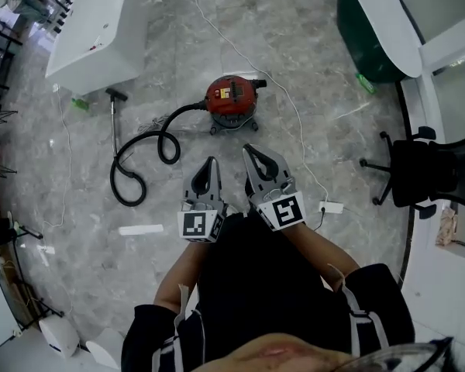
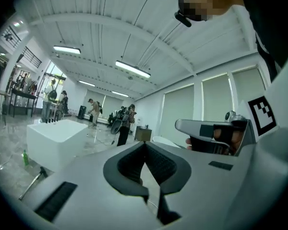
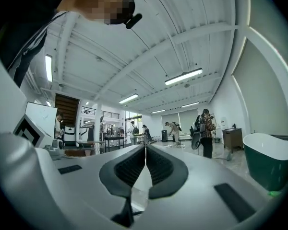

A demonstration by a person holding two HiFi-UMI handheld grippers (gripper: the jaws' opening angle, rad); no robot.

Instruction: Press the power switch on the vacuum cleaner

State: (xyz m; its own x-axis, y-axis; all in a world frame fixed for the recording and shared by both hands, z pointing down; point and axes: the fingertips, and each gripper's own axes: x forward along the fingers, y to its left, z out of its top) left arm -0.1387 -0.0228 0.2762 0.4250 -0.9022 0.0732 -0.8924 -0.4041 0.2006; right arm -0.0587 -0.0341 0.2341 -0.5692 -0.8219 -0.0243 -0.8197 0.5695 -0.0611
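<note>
The left gripper (image 1: 211, 163) has its jaws pressed together, with nothing between them, and the right gripper (image 1: 248, 150) is the same. They are side by side. The red vacuum cleaner (image 1: 231, 99) stands on the grey floor (image 1: 170, 53) ahead, apart from both grippers. Its black hose (image 1: 139, 161) curls to the left.

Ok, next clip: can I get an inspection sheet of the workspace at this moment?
Surface: grey marble floor.
Job's things: red vacuum cleaner on the floor, black hose looped to its left.
Clutter: green bottle beside the white counter.
Grippers: left gripper and right gripper both shut, empty, apart from the vacuum cleaner.
Cables: white cable runs to a power strip.
Surroundings: green tub, black office chair.
</note>
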